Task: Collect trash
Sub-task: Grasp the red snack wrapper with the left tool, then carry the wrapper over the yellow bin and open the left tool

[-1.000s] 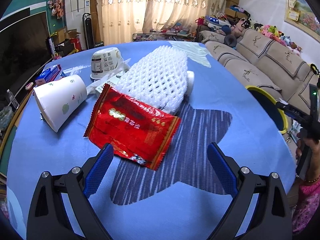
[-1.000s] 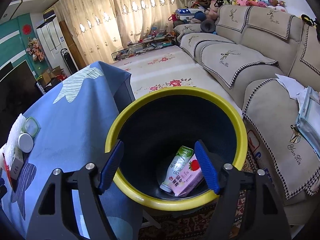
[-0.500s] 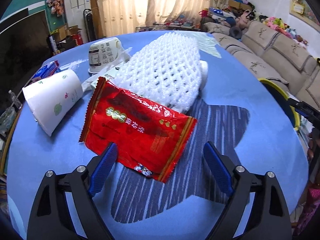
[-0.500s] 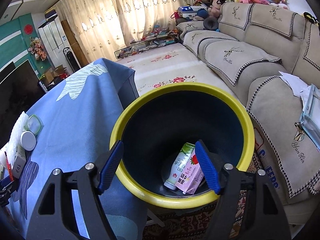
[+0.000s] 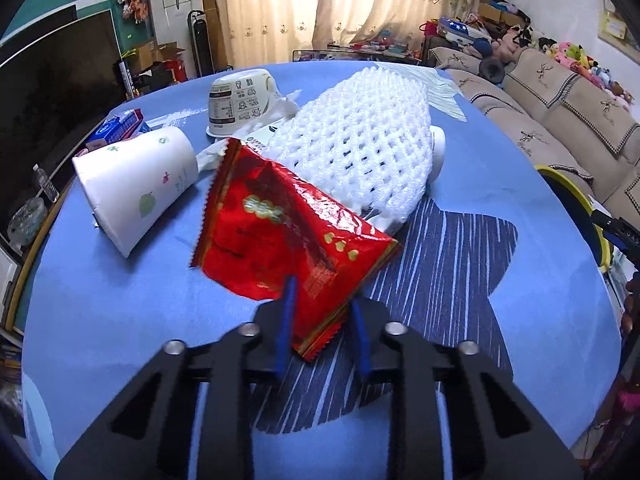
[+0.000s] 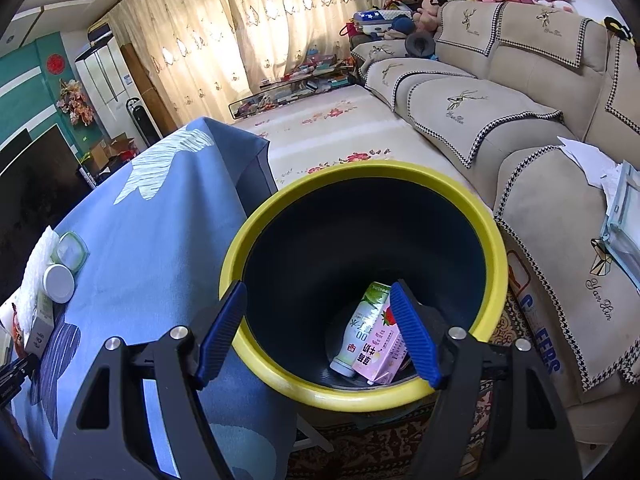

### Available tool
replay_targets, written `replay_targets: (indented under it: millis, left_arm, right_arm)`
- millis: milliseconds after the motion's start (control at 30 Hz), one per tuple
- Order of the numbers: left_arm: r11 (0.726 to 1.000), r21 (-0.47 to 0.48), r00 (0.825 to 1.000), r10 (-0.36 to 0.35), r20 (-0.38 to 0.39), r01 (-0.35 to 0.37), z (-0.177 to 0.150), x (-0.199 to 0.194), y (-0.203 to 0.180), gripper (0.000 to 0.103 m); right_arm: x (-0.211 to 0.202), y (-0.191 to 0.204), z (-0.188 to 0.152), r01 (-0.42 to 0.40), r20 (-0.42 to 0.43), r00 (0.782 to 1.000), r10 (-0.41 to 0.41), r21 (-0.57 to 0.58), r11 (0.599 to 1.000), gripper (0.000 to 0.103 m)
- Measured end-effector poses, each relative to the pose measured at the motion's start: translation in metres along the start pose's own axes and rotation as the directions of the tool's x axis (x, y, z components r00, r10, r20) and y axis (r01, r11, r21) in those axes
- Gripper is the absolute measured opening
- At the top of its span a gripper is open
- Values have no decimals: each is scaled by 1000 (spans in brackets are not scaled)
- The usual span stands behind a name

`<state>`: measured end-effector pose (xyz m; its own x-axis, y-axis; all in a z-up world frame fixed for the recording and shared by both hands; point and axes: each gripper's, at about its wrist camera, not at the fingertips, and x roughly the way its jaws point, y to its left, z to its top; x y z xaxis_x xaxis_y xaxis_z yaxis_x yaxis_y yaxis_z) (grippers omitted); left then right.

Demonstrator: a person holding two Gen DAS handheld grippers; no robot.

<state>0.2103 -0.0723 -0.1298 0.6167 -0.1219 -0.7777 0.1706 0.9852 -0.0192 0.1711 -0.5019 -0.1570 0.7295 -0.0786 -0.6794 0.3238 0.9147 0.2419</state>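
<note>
Living room, curtains glowing at the back, sofa (image 6: 500, 112) running along the right. The desk (image 5: 120, 320) is wearing a blue cloth and carrying the litter. The bin (image 6: 494, 256), yellow-rimmed, is standing on the floor just off the desk's right edge, well apart from the wrapper (image 5: 280, 240); a bottle (image 6: 362, 328) and a pink carton (image 6: 380, 354) are already lying in it.

The right tool (image 6: 320, 334) is hanging over the bin mouth, jaws apart, gripping nothing. The left tool (image 5: 322, 328) has just been closing and is now clenching the wrapper's near corner.

The wrapper is stretching away from the left tool, up and leftward, long axis diagonal, far end tilting up against the white foam net (image 5: 360, 148). It is looking red, glossy, crinkled, flat and probably empty. Judgement: the carry is going rightward to the bin; left hand is the one engaged.

A tipped paper cup (image 5: 136, 184) is lying beside it.
</note>
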Motion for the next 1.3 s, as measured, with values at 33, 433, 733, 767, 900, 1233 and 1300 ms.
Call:
replay_targets:
  millis: [33, 433, 733, 767, 900, 1233, 1300]
  left_arm:
    - [1000, -1, 1000, -5, 4, 5, -1, -4, 2, 20]
    - [996, 25, 991, -89, 97, 87, -11, -77, 0, 14]
    - [934, 206, 947, -311, 74, 291, 17, -68, -94, 14]
    - [924, 225, 942, -330, 65, 308, 22, -63, -105, 14]
    - [872, 309, 914, -405, 14, 381, 43, -41, -157, 14]
    - [717, 443, 831, -540, -135, 538, 93, 11, -293, 14]
    - [706, 452, 827, -541, -155, 546, 99, 23, -316, 14]
  right_arm:
    - [-1, 0, -1, -1, 0, 1000, 1, 2, 1000, 70]
    - [-10, -3, -4, -28, 12, 1000, 27, 21, 999, 70]
    - [-31, -21, -3, 16, 50, 999, -18, 31, 999, 70]
    - [-36, -25, -3, 30, 58, 998, -32, 33, 999, 70]
    - [-55, -48, 0, 76, 84, 993, -81, 63, 995, 71]
    - [-80, -76, 3, 133, 110, 983, -144, 98, 986, 72]
    - [-81, -77, 3, 138, 111, 983, -149, 99, 985, 72]
